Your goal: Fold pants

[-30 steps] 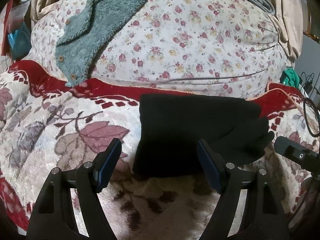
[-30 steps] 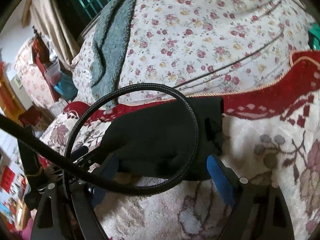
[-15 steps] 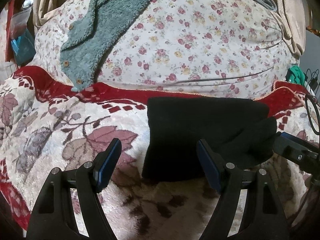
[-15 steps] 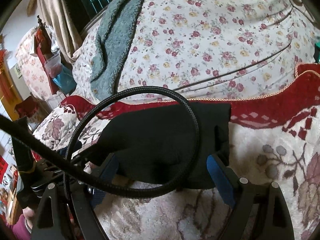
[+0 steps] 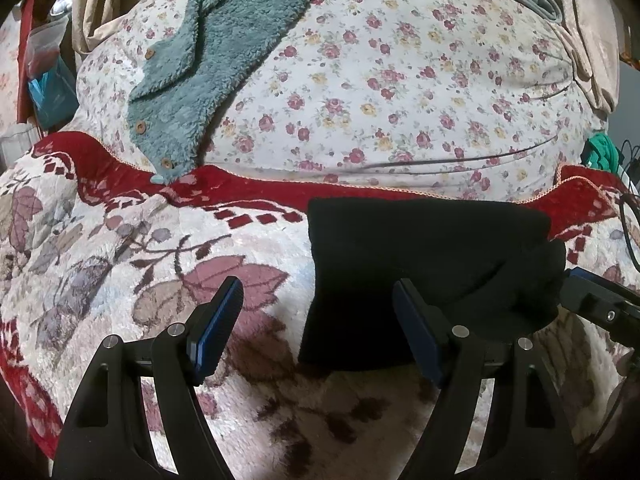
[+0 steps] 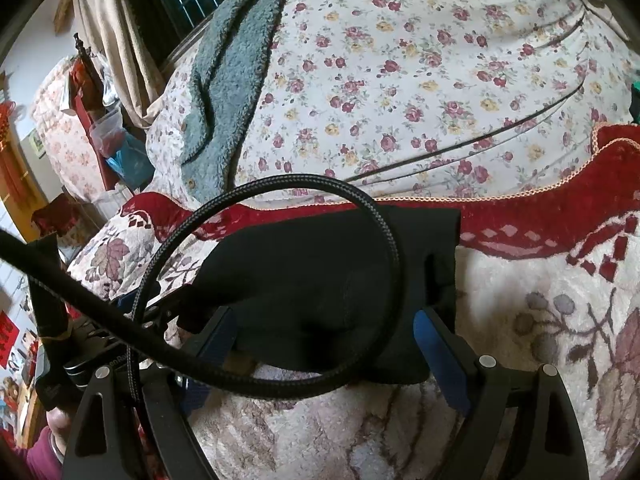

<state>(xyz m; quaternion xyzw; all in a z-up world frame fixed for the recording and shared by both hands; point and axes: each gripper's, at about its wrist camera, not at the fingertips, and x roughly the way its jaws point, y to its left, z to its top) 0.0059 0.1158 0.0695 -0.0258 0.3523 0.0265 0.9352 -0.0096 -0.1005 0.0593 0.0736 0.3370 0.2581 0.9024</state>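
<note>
1. The left gripper point(image 5: 316, 316) stands spread and empty. Its right finger overlaps the near left edge of the folded black pants point(image 5: 420, 272), but whether the pad touches the cloth is unclear.
2. The right gripper point(image 6: 324, 344) is also spread wide with nothing pinched. The pants point(image 6: 328, 280) lie just ahead of and between its fingers, on the plush leaf-patterned blanket point(image 6: 520, 320).
3. A black braided cable point(image 6: 384, 240) loops in front of the right wrist lens and crosses the pants, hiding part of them; the left wrist view has no such loop.
4. In the left wrist view the pants' right end is a dark lump with hardly readable folds, and only a corner of the right gripper point(image 5: 600, 308) shows beyond it.
5. Farther out, the floral quilt point(image 5: 400, 100) rises behind the blanket's red border, with a teal fleece garment point(image 5: 208, 68) draped on it.
6. Only the right wrist view shows the left gripper point(image 6: 132, 312) partly hidden behind the cable, and a bit of hand and sleeve point(image 6: 52, 440) cut off at the edge.
</note>
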